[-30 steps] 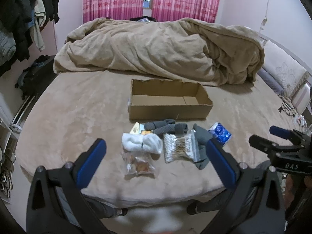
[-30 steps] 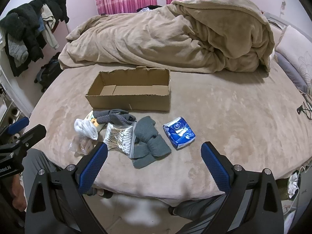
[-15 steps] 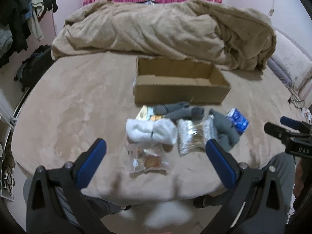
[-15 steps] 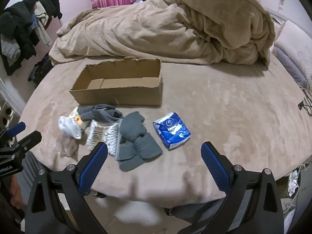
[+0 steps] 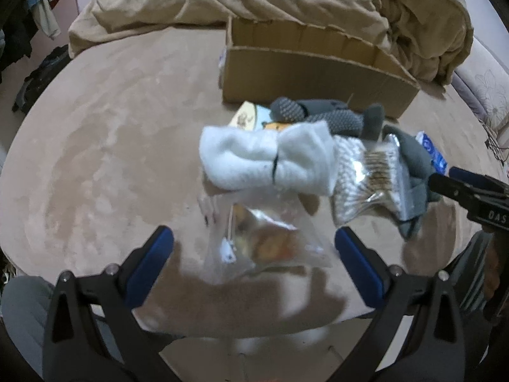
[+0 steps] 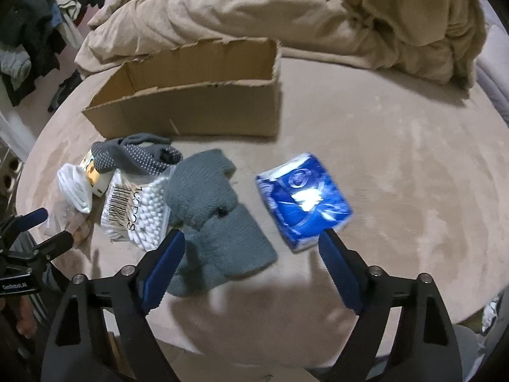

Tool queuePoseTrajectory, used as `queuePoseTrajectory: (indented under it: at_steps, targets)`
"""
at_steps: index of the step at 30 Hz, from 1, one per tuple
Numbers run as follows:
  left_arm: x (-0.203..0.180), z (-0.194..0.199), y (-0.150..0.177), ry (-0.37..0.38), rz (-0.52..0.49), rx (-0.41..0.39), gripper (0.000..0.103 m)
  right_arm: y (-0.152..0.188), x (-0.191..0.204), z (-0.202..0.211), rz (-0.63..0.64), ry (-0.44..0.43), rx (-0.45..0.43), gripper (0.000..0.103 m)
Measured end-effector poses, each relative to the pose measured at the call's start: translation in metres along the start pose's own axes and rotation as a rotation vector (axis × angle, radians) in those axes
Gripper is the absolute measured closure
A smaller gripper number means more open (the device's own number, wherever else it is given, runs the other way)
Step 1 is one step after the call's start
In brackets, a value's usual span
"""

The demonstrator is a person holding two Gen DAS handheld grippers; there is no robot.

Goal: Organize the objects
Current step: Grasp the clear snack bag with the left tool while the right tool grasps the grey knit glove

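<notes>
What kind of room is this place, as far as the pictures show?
Most likely a bedroom: the items lie on a bed with a rumpled beige duvet, a pillow at its right edge, and clothes hanging by the wall.

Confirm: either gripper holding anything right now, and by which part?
Nothing held. The left gripper is open around the clear snack bag without closing on it; the right gripper is open between the grey socks and blue tissue pack.
</notes>
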State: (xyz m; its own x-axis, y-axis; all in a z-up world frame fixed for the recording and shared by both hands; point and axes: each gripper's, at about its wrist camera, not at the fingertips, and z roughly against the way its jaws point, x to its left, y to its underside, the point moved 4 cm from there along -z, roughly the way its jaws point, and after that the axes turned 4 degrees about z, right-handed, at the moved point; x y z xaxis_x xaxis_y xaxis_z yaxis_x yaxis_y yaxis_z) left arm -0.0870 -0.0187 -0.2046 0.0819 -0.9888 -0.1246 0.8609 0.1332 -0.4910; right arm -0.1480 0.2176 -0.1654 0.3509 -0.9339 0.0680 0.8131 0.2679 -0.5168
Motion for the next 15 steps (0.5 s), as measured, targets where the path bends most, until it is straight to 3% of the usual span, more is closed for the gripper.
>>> queuePoseTrajectory:
  at_steps: [2, 5, 9, 15]
  targets:
    - [0.001, -0.007, 0.003, 0.028, 0.011, 0.032, 0.016, 0.0, 0.001, -0.009, -0.004, -0.02, 0.009, 0.02]
    - [-0.003, -0.012, 0.009, 0.074, 0.016, 0.052, 0.022, -0.001, 0.003, -0.018, -0.008, -0.045, 0.015, 0.024]
    - [-0.007, -0.009, 0.01, 0.069, -0.009, 0.033, 0.028, -0.001, 0.01, -0.019, 0.02, -0.067, 0.001, 0.047]
    - [-0.004, 0.008, 0.007, 0.102, 0.007, 0.012, 0.046, 0.0, 0.015, -0.006, 0.046, -0.081, -0.026, 0.06]
